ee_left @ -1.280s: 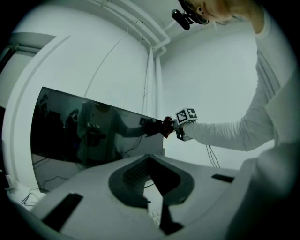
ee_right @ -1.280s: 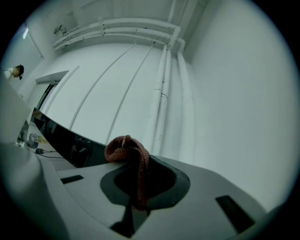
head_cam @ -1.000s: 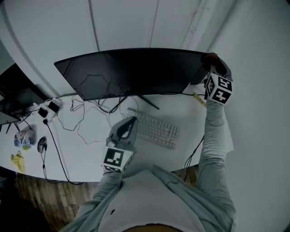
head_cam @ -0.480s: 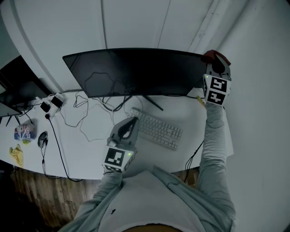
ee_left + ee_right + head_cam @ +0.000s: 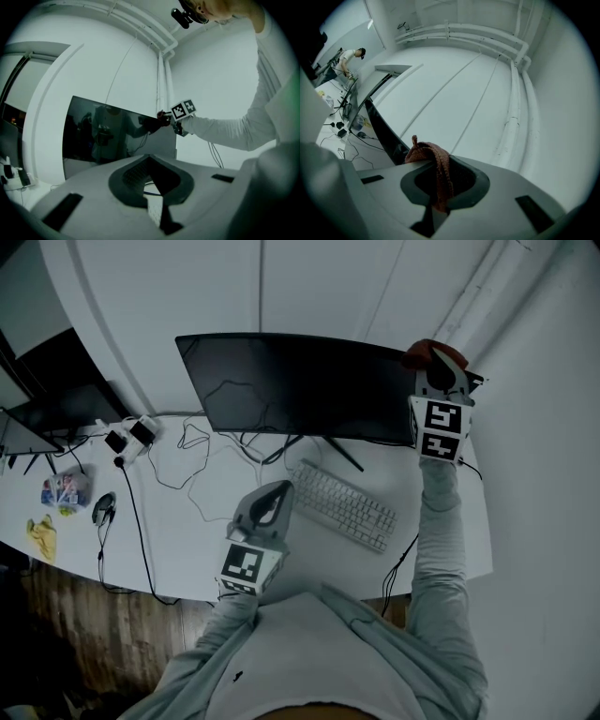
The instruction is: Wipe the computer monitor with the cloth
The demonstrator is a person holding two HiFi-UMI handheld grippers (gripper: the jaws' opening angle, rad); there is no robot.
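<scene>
The wide curved black monitor [image 5: 300,385] stands at the back of the white desk [image 5: 178,540]. My right gripper [image 5: 433,362] is at the monitor's upper right corner, shut on a reddish-brown cloth [image 5: 424,351] that lies against that corner. In the right gripper view the cloth [image 5: 437,168] hangs bunched between the jaws of the right gripper [image 5: 438,202], and the monitor's edge [image 5: 382,129] runs off to the left. My left gripper [image 5: 275,491] hovers low over the desk in front of the screen, shut on nothing. The left gripper view looks past the left gripper [image 5: 157,201] at the dark screen [image 5: 112,136].
A white keyboard [image 5: 352,505] lies at an angle under the monitor. Loose cables [image 5: 197,474] trail left to a plug block [image 5: 131,437]. A mouse [image 5: 103,509], a colourful packet [image 5: 64,491] and a yellow item [image 5: 42,538] sit far left. A second dark screen [image 5: 56,413] stands at the left.
The head view has swung, so the desk and monitor sit further right in the picture. My right gripper stays with the cloth at the monitor's upper right corner. The left gripper has hardly moved.
</scene>
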